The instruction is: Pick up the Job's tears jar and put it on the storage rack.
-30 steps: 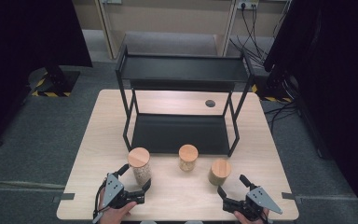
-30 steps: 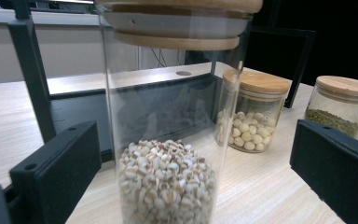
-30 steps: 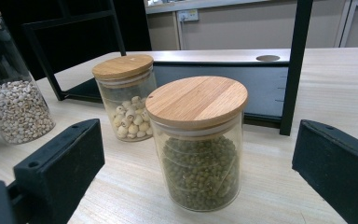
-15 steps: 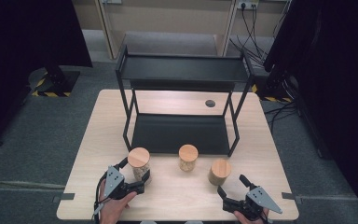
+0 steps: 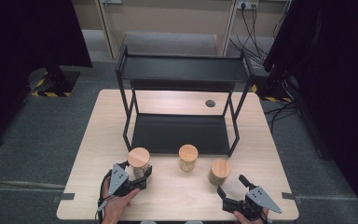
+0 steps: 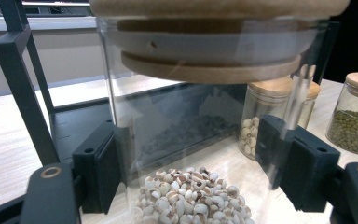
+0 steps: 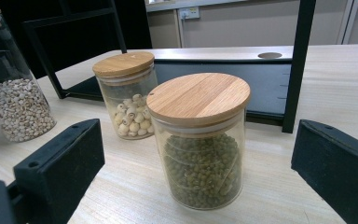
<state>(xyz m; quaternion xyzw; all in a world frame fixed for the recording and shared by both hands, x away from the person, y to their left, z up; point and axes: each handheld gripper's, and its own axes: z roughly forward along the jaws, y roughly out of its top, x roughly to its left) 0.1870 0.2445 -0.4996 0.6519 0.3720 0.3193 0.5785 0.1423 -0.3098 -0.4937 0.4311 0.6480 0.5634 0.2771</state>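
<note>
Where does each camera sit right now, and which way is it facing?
High view: above the near table edge, facing forward and down on the black rack; both hands and grippers show.
Left gripper view: on the left gripper, jaws flanking the tall jar.
Right gripper view: on the right gripper, facing the green-bean jar.
Shared: the middle jar.

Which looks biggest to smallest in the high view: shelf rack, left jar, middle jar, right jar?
1. Black shelf rack, by far.
2. Left jar, tallest.
3. Middle jar and right jar look about alike; unranked.
</note>
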